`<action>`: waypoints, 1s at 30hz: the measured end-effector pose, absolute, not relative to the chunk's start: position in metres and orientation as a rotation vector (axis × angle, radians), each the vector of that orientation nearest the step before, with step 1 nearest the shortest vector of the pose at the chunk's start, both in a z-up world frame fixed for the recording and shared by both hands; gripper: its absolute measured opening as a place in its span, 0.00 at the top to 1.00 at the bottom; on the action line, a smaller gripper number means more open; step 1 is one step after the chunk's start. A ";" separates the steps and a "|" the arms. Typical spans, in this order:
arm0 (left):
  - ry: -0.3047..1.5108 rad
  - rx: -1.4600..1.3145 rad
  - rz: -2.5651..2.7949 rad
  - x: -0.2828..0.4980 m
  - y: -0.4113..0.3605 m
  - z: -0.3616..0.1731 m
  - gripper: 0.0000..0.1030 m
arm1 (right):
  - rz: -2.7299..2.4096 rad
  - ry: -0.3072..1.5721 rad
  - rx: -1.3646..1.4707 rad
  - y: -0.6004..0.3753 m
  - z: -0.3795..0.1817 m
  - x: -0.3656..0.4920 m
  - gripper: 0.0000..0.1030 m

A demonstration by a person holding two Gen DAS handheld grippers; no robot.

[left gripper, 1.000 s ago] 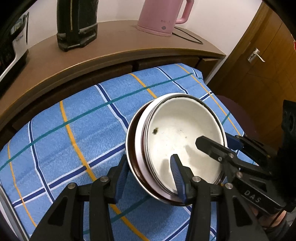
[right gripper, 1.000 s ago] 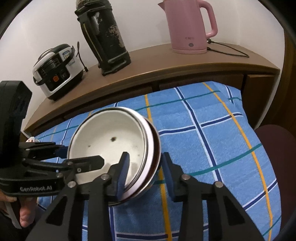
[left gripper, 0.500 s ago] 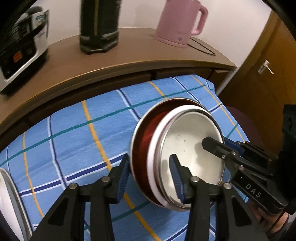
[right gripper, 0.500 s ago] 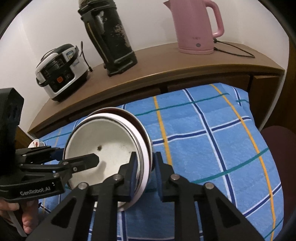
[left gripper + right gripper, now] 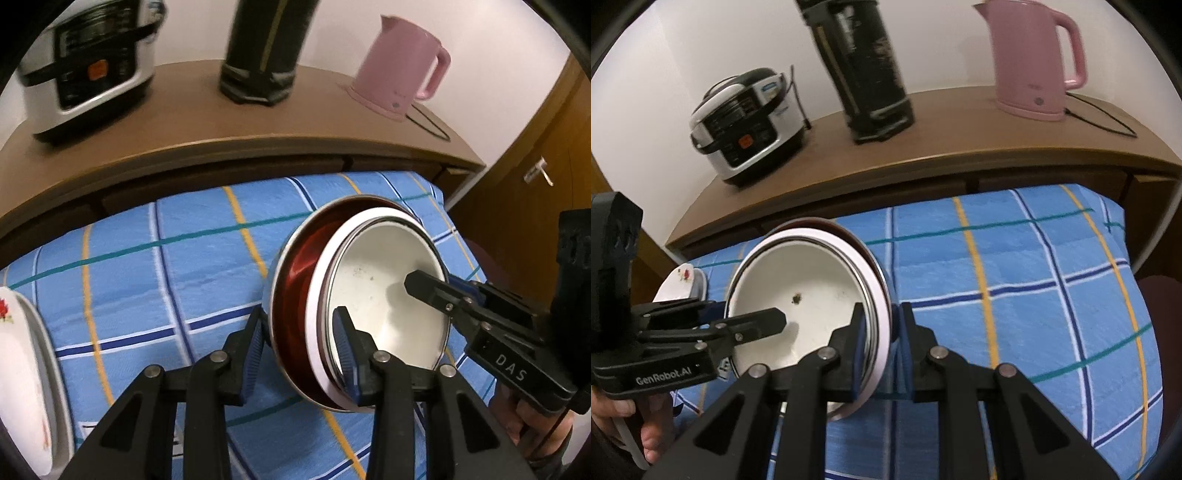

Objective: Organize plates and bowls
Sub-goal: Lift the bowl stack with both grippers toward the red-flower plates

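A nested stack of bowls (image 5: 384, 295) is held tilted above the blue checked cloth (image 5: 166, 273): a white enamel bowl with a dark speck sits inside a white one and a red one (image 5: 295, 295). My left gripper (image 5: 299, 347) is shut on the stack's near rim. My right gripper (image 5: 882, 332) is shut on the opposite rim of the stack (image 5: 798, 295). Each gripper shows in the other's view. A white floral plate (image 5: 18, 350) lies at the cloth's left edge; it also shows in the right wrist view (image 5: 679, 284).
A wooden counter (image 5: 942, 144) runs behind the cloth with a rice cooker (image 5: 746, 125), a black thermos (image 5: 864, 70) and a pink kettle (image 5: 1034, 55). A wooden door (image 5: 535, 155) stands at the right.
Both grippers have lifted and tilted the bowl stack and carried it left. The right gripper closed tighter on the rim. The floral plate has come into view.
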State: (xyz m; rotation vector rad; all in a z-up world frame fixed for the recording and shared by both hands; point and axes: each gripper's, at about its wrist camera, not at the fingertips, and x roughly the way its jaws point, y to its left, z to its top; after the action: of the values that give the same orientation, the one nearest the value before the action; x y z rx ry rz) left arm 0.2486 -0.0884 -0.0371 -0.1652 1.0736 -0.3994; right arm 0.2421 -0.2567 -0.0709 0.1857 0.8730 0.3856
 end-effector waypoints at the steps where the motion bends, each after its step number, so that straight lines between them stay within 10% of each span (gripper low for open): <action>1: 1.070 -0.180 -0.396 0.247 -0.082 -0.035 0.61 | 0.399 0.875 0.180 -0.252 -0.069 0.243 0.84; 30: 0.946 -0.365 -0.124 0.190 0.067 -0.018 0.63 | 0.690 0.837 -0.007 -0.100 -0.025 0.242 0.85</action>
State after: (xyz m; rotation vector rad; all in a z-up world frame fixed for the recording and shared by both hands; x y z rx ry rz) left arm 0.1899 0.0669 -0.0181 -0.3655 0.9462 -0.1235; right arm 0.2418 -0.1004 -0.0251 -0.0072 0.8369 0.6900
